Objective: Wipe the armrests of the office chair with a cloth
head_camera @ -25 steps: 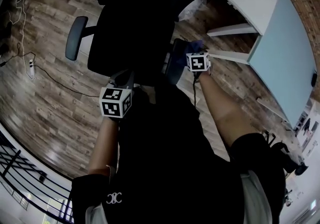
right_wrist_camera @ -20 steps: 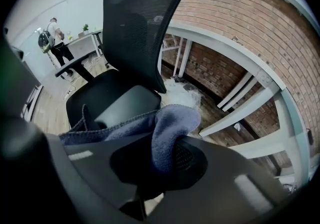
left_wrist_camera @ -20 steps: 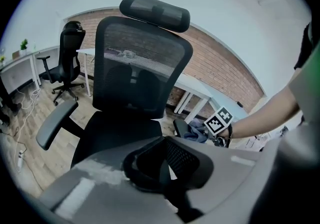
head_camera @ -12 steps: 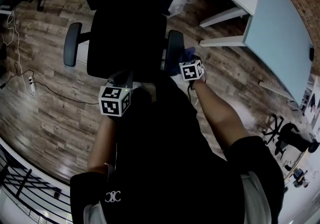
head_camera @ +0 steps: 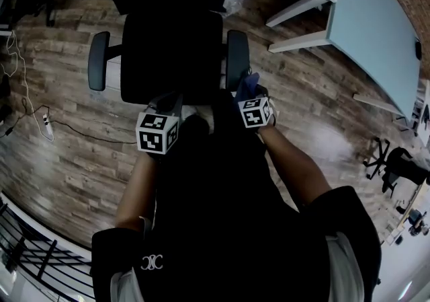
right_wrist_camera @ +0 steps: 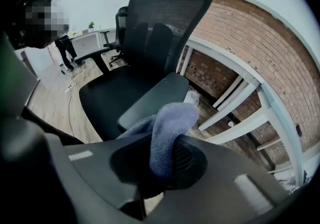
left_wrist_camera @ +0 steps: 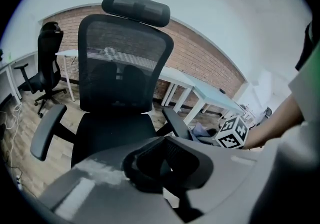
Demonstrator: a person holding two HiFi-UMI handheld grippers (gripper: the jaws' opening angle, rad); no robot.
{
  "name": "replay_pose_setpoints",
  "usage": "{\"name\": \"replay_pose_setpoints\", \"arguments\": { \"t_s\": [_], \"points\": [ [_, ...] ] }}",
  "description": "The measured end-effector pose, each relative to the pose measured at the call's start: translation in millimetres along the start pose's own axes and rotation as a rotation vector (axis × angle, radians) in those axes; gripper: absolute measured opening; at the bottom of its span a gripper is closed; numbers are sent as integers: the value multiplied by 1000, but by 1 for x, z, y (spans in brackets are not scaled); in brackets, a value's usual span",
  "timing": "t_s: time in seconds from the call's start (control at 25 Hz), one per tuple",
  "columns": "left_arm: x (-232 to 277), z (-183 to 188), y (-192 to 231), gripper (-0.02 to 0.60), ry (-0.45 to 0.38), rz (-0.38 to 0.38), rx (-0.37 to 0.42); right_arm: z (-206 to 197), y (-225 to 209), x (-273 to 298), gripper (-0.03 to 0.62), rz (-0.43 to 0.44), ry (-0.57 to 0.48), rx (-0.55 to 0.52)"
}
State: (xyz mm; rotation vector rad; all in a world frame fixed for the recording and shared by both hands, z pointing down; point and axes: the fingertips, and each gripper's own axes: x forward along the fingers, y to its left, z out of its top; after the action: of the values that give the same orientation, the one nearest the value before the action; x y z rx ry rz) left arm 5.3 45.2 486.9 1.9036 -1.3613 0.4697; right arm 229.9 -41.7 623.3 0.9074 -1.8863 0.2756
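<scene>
The wooden floor point(head_camera: 67, 132) fills most of the head view, with a thin cable point(head_camera: 40, 102) trailing across it on the person's left. A white table point(head_camera: 373, 31) stands on the person's right, in front of a brick wall point(right_wrist_camera: 235, 33).

The office chair point(head_camera: 171, 58) sits directly in front of the person, with its black seat facing them. Its mesh back and headrest point(left_wrist_camera: 136, 7) rise upright in the left gripper view. A second dark chair point(left_wrist_camera: 47, 66) stands farther back by the wall.

The chair's two armrests flank the seat. The left armrest point(head_camera: 98, 60) is well clear of both claws. The right armrest point(head_camera: 236, 58) runs away from the person, and its near end lies just beside the right claw point(right_wrist_camera: 159, 160).

The left claw point(left_wrist_camera: 167, 163) hovers at the front edge of the seat. Its jaws are pressed together with nothing between them.

The right claw pinches the cloth point(right_wrist_camera: 167, 128), a blue-grey towel. The cloth bulges up out of the jaws in a folded hump. It sits at the near end of the right armrest's pad, toward the outer side, and it is not clear whether it presses on the pad.
</scene>
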Motion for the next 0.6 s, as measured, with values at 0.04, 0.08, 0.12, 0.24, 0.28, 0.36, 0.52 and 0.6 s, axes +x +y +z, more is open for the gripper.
{"name": "replay_pose_setpoints", "arguments": {
  "t_s": [0.04,0.08,0.12,0.24,0.28,0.36,0.52,0.6],
  "points": [
    [-1,-1,1,6,2,-3,6,0,5,-1,44,-1,-15,-13],
    [-2,-2,2,6,4,-5,10,0,10,-3,44,3,-28,-27],
    [-2,-2,2,6,5,-7,11,1,15,-6,44,12,-38,-39],
    [0,1,2,6,7,-15,14,7,32,-13,44,74,-62,-86],
    [1,3,1,6,8,-18,18,9,38,-13,44,97,-68,-113],
    [3,6,-1,6,7,-22,27,15,44,-9,44,128,-75,-160],
    [7,7,-4,6,12,-20,23,33,33,8,45,146,-67,-115],
    [8,5,-4,6,18,-14,14,43,29,18,46,162,-54,-93]
  ]
}}
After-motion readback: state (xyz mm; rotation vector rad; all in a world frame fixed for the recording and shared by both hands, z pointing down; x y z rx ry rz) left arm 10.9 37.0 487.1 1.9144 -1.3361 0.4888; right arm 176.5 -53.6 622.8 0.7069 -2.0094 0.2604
